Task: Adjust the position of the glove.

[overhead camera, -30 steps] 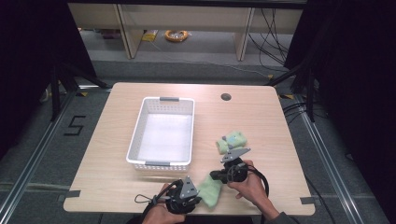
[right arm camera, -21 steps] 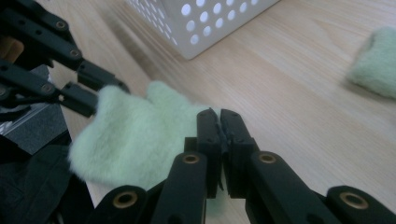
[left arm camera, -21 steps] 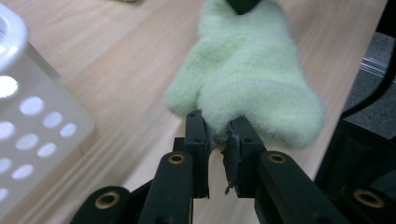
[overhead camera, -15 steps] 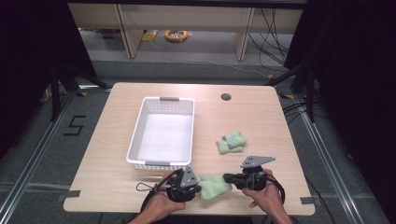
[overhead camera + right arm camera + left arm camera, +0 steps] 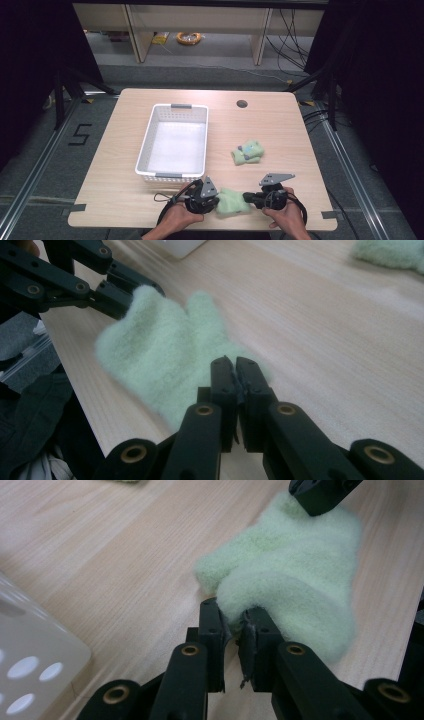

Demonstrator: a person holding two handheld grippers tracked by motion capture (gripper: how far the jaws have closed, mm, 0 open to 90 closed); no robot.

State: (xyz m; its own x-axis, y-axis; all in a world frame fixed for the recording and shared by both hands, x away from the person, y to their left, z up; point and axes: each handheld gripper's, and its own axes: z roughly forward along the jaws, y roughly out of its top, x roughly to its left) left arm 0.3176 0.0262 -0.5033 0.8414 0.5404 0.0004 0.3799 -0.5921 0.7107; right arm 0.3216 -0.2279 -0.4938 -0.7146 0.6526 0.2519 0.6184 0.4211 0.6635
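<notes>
Left claw (image 5: 235,625) pinched one end of green sock (image 5: 290,575), right claw (image 5: 235,371) pinched the other end, basket (image 5: 150,145) beyond left claw

You have a plain pale-green fleece mitten (image 5: 233,202) low in the frame, between your black left gripper (image 5: 209,201) and black right gripper (image 5: 250,198), each topped by a grey plate. Right of centre lies a second pale-green mitten (image 5: 247,152) with small dark markings. The perforated basket (image 5: 146,145) is white with grey handles, on a light wood-grain table (image 5: 115,150).
</notes>
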